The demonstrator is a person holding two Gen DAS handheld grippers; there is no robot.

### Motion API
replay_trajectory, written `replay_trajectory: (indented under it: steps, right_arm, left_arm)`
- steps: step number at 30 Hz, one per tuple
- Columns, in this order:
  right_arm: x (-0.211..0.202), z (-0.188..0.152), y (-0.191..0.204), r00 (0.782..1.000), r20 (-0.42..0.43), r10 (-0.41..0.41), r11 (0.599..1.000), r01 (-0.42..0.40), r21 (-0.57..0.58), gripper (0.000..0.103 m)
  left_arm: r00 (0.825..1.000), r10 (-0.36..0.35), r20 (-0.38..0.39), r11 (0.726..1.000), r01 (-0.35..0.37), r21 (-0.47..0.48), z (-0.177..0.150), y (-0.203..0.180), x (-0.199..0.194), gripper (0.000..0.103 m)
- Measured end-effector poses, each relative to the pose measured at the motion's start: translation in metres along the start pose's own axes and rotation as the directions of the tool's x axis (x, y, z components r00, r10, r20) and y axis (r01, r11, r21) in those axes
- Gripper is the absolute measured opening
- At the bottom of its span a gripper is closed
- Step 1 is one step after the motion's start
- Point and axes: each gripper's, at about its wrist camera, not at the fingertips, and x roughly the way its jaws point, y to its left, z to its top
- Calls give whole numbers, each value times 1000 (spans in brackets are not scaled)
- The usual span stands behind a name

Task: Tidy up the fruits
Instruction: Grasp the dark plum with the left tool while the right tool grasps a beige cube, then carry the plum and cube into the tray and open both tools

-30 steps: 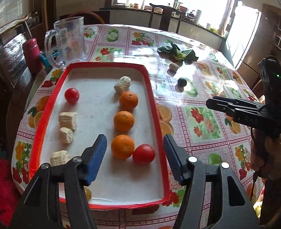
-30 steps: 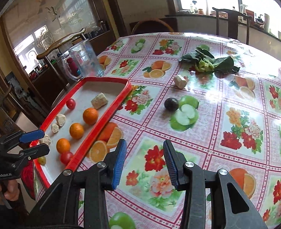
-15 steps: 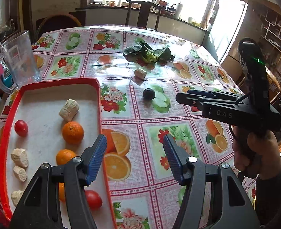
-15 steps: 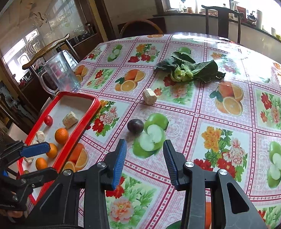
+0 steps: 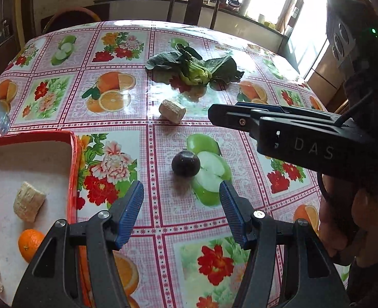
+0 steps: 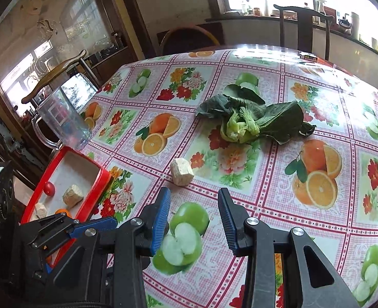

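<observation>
The left gripper stands open and empty, its jaws lined up on the dark plum just ahead on the tablecloth, clear of the red tray. The right gripper is closing a little on nothing, facing the pale corn chunk near the leafy greens. Best, I'd say, to drop the left jaws evenly either side of the plum before squeezing. It is round, no long axis; its stem end I cannot make out.
</observation>
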Motion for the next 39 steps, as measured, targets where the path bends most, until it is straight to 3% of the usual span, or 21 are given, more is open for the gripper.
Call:
replay_trajectory:
  steps: [4, 7, 8, 9, 17, 19, 20, 39]
  right_arm:
    - [5, 4, -10, 1000, 6, 20, 999, -21, 29, 40]
    - [13, 4, -8, 1000, -7, 27, 999, -27, 17, 40]
    - [17, 4, -7, 999, -13, 31, 999, -31, 13, 40]
    - [21, 4, -6, 999, -18, 33, 999, -32, 10, 40]
    - [65, 10, 17, 999, -53, 8, 999, -10, -40, 39]
    - [67, 10, 23, 999, -38, -32, 998, 29, -59, 28]
    - [66, 10, 25, 999, -37, -36, 998, 34, -59, 28]
    - [-13, -33, 89, 997, 17, 72, 991, -70, -116, 28]
  left_arm:
    - [1000, 8, -19, 1000, -9, -10, 9, 0, 20, 58]
    - [1000, 15, -17, 1000, -15, 12, 11, -1, 25, 35]
    - [1000, -18, -20, 1000, 18, 6, 11, 1, 24, 25]
    - [999, -40, -22, 999, 40, -5, 10, 3, 21, 23]
    - [1000, -31, -1, 998, 31, -53, 4, 24, -3, 23]
    - [1000, -27, 3, 998, 27, -54, 4, 27, -7, 23]
    - [1000, -25, 4, 998, 25, -55, 4, 28, -9, 23]
    - [996, 34, 78, 997, -28, -76, -23, 57, -74, 23]
